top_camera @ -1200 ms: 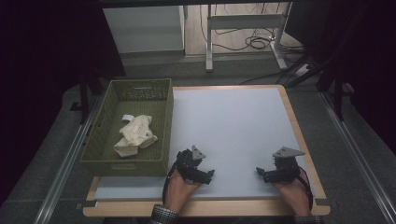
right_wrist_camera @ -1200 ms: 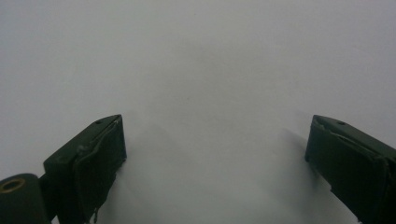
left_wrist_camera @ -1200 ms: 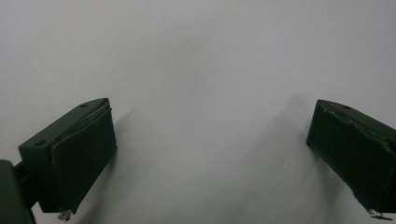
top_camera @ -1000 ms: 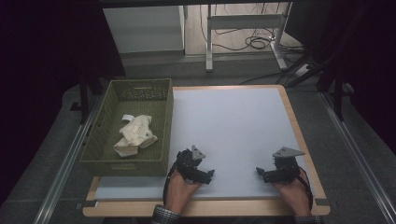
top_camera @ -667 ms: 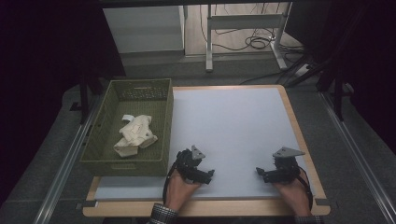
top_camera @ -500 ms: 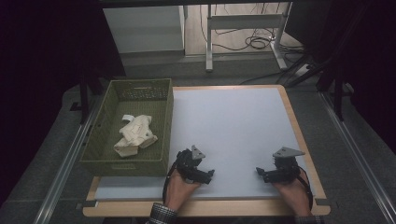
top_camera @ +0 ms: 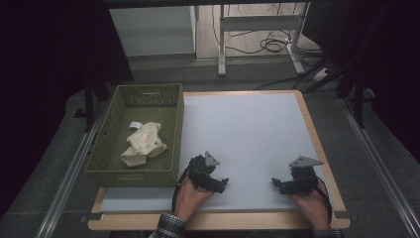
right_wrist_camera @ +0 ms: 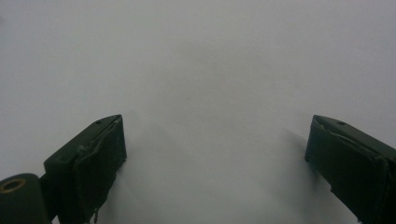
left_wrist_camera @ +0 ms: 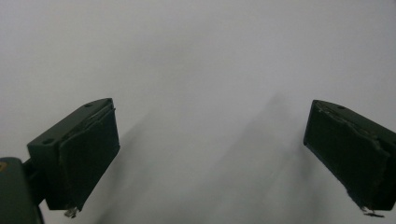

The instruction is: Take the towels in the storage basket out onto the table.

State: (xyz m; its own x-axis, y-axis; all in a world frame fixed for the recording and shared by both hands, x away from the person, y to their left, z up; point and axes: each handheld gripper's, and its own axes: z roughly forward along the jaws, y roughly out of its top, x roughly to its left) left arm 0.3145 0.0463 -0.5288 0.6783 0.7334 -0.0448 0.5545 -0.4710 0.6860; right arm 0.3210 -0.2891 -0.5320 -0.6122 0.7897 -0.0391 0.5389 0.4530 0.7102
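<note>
A crumpled cream cloth (top_camera: 142,143) lies inside a green plastic basket (top_camera: 174,136) at the table's left. My left gripper (top_camera: 222,184) rests near the front edge of the white table mat (top_camera: 247,129), just right of the basket's front corner; its jaws stand wide apart with nothing between them (left_wrist_camera: 212,158). My right gripper (top_camera: 276,184) rests near the front right of the mat, held by a hand, and it is open over bare mat (right_wrist_camera: 215,163).
The mat sits on a wooden-edged table (top_camera: 317,144). Beyond the far edge are a white cabinet (top_camera: 151,29), a metal stand (top_camera: 257,29) and cables (top_camera: 272,45) on the floor. Metal rails (top_camera: 69,173) run along both sides of the table.
</note>
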